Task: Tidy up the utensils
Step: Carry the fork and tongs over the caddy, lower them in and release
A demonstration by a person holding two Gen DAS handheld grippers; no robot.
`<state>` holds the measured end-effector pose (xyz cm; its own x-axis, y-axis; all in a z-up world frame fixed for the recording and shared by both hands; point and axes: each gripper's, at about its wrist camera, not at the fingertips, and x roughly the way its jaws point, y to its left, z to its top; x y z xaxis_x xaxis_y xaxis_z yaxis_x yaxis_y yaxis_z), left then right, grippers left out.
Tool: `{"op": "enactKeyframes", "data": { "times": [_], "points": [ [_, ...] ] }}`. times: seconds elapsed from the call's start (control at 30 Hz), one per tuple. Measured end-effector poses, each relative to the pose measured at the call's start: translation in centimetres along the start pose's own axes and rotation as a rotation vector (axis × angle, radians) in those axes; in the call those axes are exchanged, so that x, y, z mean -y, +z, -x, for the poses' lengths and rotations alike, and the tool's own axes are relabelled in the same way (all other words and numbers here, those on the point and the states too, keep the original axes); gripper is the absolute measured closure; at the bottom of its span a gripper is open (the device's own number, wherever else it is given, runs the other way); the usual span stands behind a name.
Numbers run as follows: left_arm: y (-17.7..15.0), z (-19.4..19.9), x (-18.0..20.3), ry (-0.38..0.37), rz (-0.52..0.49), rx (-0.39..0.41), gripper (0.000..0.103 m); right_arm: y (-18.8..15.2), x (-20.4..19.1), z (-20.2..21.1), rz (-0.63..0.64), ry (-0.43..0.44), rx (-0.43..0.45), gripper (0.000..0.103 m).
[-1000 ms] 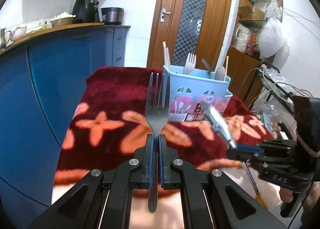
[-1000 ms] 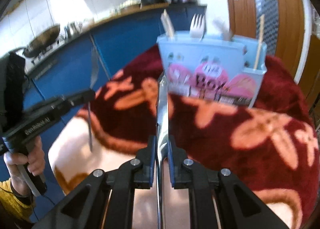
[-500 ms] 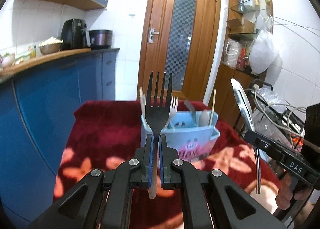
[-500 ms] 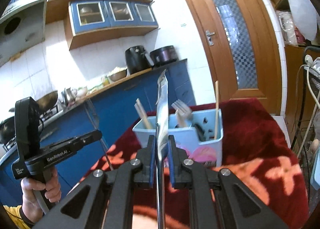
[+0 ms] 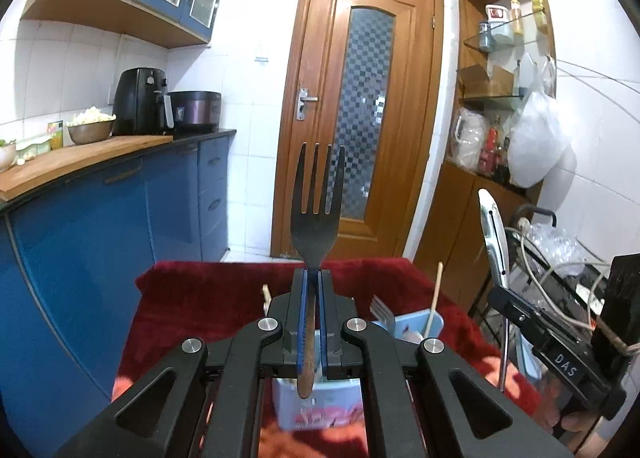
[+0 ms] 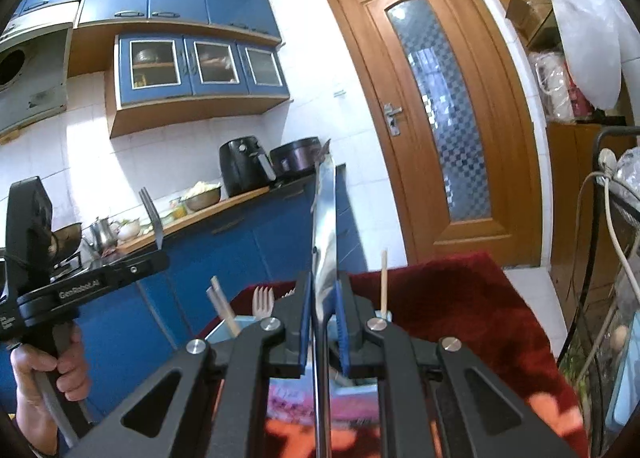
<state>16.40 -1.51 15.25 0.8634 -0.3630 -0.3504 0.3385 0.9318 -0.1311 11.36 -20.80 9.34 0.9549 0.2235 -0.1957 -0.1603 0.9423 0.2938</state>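
My left gripper [image 5: 312, 278] is shut on a steel fork [image 5: 316, 210], held upright with tines up, above the light blue utensil caddy [image 5: 320, 402]. My right gripper [image 6: 323, 290] is shut on a steel utensil [image 6: 325, 226] seen edge-on, also upright, above the caddy [image 6: 224, 332]. The caddy holds a pale fork [image 6: 263, 300], chopsticks [image 6: 222, 308] and a wooden stick [image 6: 384, 282]. In the left wrist view the right gripper [image 5: 500, 290] shows at right with its utensil [image 5: 494, 230]. In the right wrist view the left gripper [image 6: 158, 254] shows at left with the fork [image 6: 152, 218].
The caddy stands on a table under a red floral blanket [image 5: 200, 298]. Blue kitchen cabinets [image 5: 100, 226] with a wooden counter run along the left. A wooden door [image 5: 360, 118] is behind. Shelves, bags and cables [image 5: 536, 242] crowd the right.
Both grippers have risen and tilted up with their utensils. The caddy has dropped low in both views and now sits under the fingers.
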Motion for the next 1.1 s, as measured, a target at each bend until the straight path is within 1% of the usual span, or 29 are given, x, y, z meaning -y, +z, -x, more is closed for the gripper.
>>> {"op": "enactKeyframes", "data": {
  "times": [0.2,0.37,0.6,0.7,0.8,0.97,1.1],
  "points": [
    [0.2,-2.9,-0.1,-0.007,0.007,-0.001,0.098,0.6,1.0,-3.4,-0.011,0.001,0.038,0.09],
    [0.0,-4.5,-0.9,-0.018,0.038,0.002,0.098,0.3,1.6,-5.7,-0.016,-0.006,0.058,0.09],
    [0.8,-5.4,-1.0,-0.034,0.073,0.065,0.098,-0.1,0.9,-7.3,0.049,-0.015,0.073,0.09],
    [0.1,-6.1,-0.8,-0.037,0.08,0.076,0.098,-0.5,0.7,-7.6,0.073,-0.017,0.077,0.09],
    [-1.4,-7.1,-0.4,-0.041,0.08,0.041,0.098,-0.9,0.8,-8.1,0.096,-0.024,0.085,0.09],
    [-3.8,-8.3,-0.6,-0.044,0.088,-0.017,0.098,-1.9,0.8,-8.6,0.102,-0.023,0.066,0.09],
    [-4.8,-8.6,-0.9,-0.037,0.083,-0.051,0.098,-2.5,0.4,-7.9,0.128,-0.024,0.017,0.09]
  ]
}}
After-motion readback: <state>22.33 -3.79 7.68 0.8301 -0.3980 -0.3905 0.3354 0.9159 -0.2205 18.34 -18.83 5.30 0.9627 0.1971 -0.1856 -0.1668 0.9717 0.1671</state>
